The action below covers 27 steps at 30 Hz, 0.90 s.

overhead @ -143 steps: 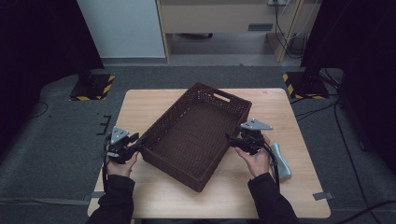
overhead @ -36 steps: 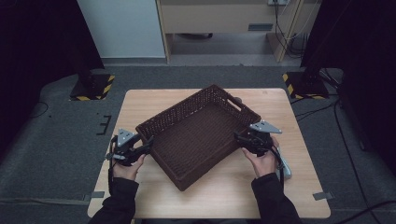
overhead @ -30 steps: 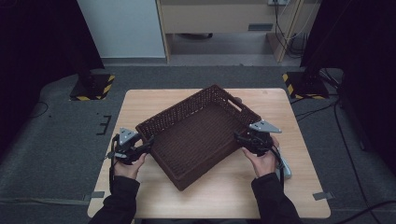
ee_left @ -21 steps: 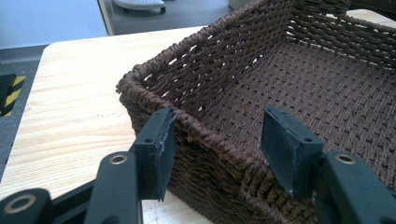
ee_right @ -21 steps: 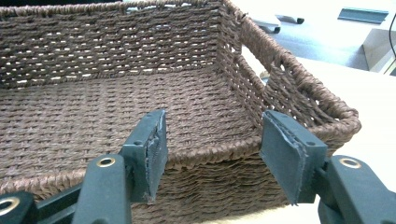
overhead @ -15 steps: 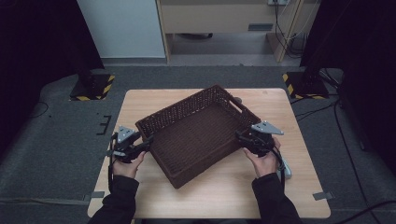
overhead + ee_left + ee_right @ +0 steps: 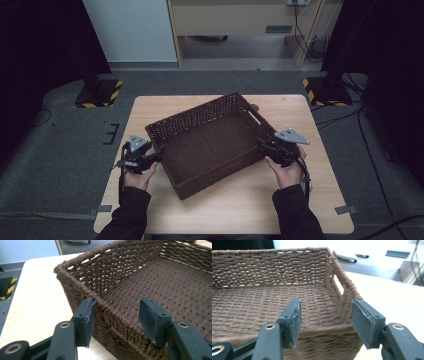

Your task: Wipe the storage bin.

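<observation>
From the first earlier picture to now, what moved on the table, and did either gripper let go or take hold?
The dark brown woven wicker basket was turned on the light wooden table, its long axis swinging from steeply diagonal toward level. The left gripper straddles the basket's wall with its pads apart; its jaws have just been closing. The right gripper straddles the rim near a corner, open. Both hands stayed at the basket's sides; the basket stayed empty.
</observation>
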Each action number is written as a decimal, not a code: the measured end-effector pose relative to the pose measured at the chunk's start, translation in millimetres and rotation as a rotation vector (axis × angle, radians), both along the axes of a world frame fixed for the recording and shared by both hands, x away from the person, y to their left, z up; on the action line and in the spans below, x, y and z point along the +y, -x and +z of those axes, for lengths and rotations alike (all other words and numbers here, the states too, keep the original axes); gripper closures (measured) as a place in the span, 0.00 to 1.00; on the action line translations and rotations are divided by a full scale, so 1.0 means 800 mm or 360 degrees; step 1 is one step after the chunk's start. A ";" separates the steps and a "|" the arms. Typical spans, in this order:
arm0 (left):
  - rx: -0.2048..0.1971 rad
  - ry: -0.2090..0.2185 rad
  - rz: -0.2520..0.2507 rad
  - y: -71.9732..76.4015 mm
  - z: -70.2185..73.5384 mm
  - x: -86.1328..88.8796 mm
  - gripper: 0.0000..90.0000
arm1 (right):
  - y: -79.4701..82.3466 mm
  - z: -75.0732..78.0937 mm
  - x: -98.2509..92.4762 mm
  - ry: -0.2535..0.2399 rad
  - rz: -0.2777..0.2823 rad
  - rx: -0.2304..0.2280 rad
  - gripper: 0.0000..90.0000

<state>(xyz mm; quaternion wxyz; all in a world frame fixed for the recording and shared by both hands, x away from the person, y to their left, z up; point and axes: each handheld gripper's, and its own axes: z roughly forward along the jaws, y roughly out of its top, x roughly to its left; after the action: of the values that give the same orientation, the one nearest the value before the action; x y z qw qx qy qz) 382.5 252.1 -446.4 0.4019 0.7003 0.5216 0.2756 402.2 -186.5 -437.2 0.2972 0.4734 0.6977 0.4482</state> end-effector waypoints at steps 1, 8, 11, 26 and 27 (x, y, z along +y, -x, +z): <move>0.0002 0.0012 -0.0002 -0.002 -0.001 0.002 0.51 | -0.001 0.000 -0.003 0.0004 -0.0004 0.0003 0.46; 0.0004 0.0046 -0.0027 0.006 0.004 0.003 0.50 | -0.005 -0.010 -0.009 0.0083 -0.0029 -0.0008 0.51; -0.0008 0.0044 -0.0048 0.014 0.006 0.000 0.49 | -0.003 -0.011 -0.007 0.0116 -0.0023 -0.0018 0.53; 0.0024 0.0049 -0.0010 -0.005 -0.004 0.012 0.53 | -0.004 -0.001 -0.013 0.0085 -0.0019 -0.0020 0.55; 0.0022 0.0047 -0.0012 -0.005 -0.004 0.013 0.53 | -0.005 -0.002 -0.016 0.0078 -0.0020 0.0002 0.57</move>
<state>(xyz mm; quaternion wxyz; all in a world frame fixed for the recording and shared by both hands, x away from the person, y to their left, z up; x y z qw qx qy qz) 386.7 262.3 -449.4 0.4096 0.6981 0.5258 0.2617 406.2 -199.4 -439.0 0.3110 0.4708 0.7055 0.4288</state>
